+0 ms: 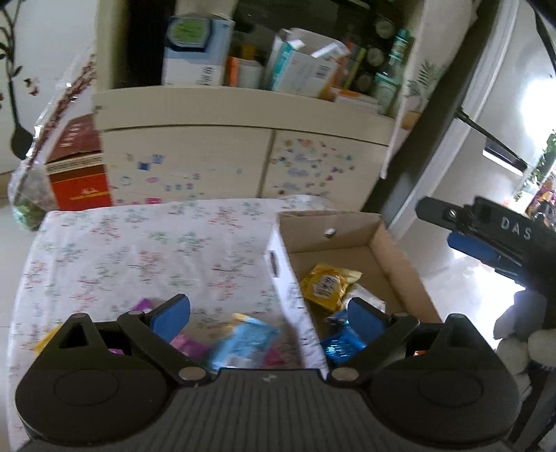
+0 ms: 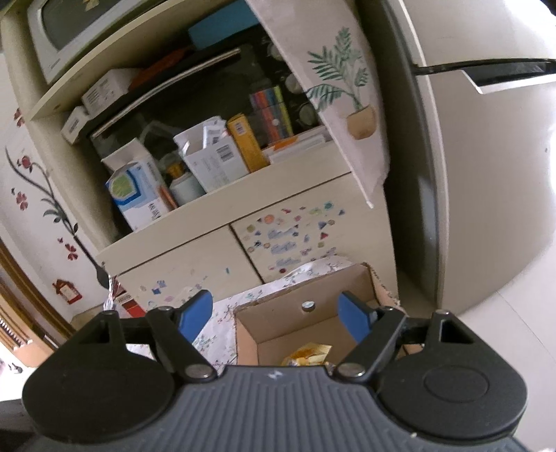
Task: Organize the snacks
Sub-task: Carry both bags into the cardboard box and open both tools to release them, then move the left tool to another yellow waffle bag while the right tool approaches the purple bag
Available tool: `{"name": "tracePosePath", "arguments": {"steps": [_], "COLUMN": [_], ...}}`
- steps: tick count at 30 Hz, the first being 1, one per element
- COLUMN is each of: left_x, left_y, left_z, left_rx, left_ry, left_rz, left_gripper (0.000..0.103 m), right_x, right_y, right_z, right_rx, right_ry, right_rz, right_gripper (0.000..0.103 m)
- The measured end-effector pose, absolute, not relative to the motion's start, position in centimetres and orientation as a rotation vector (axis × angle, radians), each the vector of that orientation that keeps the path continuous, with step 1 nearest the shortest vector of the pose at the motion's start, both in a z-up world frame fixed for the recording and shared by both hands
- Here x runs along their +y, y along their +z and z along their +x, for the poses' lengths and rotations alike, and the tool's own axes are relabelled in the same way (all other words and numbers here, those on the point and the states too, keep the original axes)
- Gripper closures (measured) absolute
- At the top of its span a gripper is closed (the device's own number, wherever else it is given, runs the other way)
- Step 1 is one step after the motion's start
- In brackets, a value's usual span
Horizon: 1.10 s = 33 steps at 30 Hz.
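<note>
A cardboard box (image 1: 396, 257) stands on the right of a table with a floral cloth (image 1: 139, 243). Inside it lie a yellow snack packet (image 1: 326, 283) and a shiny blue packet (image 1: 342, 346). On the cloth to its left lie a light blue packet (image 1: 243, 339), pink packets (image 1: 189, 344) and a purple one (image 1: 142, 306). My left gripper (image 1: 269, 314) is open and empty above the box's left wall. My right gripper (image 2: 278, 314) is open and empty above the box (image 2: 250, 333), with the yellow packet (image 2: 307, 353) below; it shows in the left wrist view (image 1: 486, 236).
A cream cabinet (image 1: 243, 153) stands behind the table, its open shelf full of cartons and bottles (image 1: 299, 66). A red box (image 1: 80, 170) sits on the floor at left. A fridge (image 2: 486, 174) stands at right. A microwave (image 2: 69, 31) sits on the cabinet.
</note>
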<state>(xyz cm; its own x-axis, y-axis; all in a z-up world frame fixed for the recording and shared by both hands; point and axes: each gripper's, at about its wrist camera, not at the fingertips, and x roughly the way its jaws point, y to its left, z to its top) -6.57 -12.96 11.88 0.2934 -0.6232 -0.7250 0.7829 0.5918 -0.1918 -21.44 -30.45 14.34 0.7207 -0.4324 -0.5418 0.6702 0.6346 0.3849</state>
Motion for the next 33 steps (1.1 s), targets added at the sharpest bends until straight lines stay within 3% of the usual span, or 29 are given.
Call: {"name": "tracePosePath", "arguments": {"steps": [14,33], "left_x": [-5.2,-0.3], "left_y": [13.5,6.6], "left_z": [-1.2,5.5], "left_rx": [0.841,1.033], "left_ry": [-0.75,-0.514], "left_rz": [0.142,0.128], "left_gripper": [0.0,0.0], "right_x": [-27.4,-22.0], "right_y": [13.8,11.6], "right_z": [-18.7,-14.3], "right_rx": [0.463,0.568], "right_ry": [-0.512,-0.315], "right_rz": [0.547,0.458], "right_gripper": [0.023,0.023]}}
